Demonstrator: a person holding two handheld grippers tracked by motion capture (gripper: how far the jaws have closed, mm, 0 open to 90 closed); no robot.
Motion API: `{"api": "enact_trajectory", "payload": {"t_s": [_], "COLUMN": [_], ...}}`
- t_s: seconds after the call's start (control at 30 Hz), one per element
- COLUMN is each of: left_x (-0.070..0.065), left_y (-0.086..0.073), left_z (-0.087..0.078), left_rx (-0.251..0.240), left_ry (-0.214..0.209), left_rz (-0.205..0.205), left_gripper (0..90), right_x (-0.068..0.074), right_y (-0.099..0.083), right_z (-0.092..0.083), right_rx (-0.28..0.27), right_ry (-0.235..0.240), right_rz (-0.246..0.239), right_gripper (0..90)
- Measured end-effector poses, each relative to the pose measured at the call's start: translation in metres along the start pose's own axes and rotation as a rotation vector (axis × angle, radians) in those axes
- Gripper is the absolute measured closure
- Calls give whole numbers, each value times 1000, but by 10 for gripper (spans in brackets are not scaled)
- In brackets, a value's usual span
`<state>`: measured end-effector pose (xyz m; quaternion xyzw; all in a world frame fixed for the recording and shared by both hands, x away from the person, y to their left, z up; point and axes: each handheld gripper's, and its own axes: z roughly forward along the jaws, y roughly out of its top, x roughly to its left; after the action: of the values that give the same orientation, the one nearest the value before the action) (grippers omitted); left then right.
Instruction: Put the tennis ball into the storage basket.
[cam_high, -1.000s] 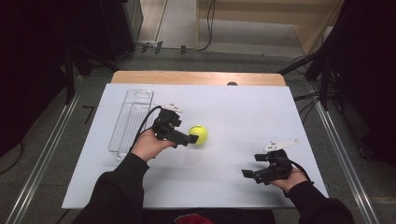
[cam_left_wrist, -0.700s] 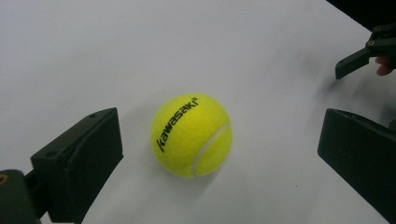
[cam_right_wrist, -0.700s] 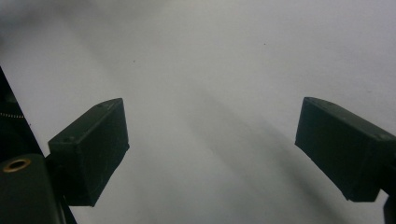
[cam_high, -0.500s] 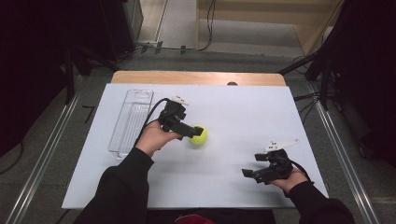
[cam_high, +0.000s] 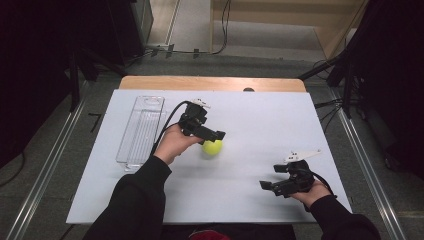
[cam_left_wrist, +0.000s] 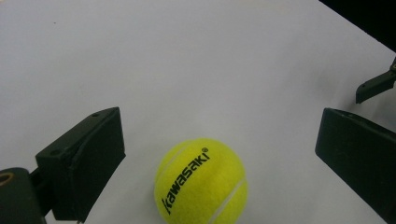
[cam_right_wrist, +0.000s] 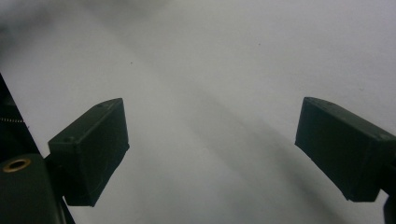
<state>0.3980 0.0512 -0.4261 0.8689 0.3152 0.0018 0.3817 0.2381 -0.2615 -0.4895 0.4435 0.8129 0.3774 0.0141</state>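
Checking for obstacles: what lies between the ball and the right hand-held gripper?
Nothing: in the high view, only bare white table separates the ball from the right hand-held gripper.

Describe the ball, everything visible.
The ball is a yellow-green tennis ball with a fuzzy felt look, a pale curved seam and "Kawasaki" printed in black. It rests on the white table, near its middle. The left gripper is over it, open, with its fingers on either side and clear gaps between; nothing but the table touches it.
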Motion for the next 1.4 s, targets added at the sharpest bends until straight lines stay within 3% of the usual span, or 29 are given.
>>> {"api": "enact_trajectory", "payload": {"t_s": [0.13, 0.6, 0.77, 1.13, 1.27, 1.4], "left_x": [1, 6, 7, 11, 12, 10], "left_y": [-1, -7, -10, -21, -22, -25], "left_z": [2, 7, 9, 18, 20, 24], "left_rx": [11, 3, -17, 7, 11, 10], "left_ry": [25, 46, 28, 35, 3, 15], "left_rz": [14, 29, 25, 12, -4, 9], "left_gripper": [18, 18, 18, 18, 18, 18], "right_x": [-1, -1, -1, -1, -1, -1], "right_y": [-1, -1, -1, -1, -1, -1], "right_z": [-1, -1, 0, 0, 0, 0], "right_rx": [-3, 0, 1, 1, 3, 4], "right_ry": [-3, -4, -3, 0, 0, 2], "right_rz": [1, 4, 4, 3, 3, 3], "right_gripper": [78, 78, 78, 78, 78, 78]}}
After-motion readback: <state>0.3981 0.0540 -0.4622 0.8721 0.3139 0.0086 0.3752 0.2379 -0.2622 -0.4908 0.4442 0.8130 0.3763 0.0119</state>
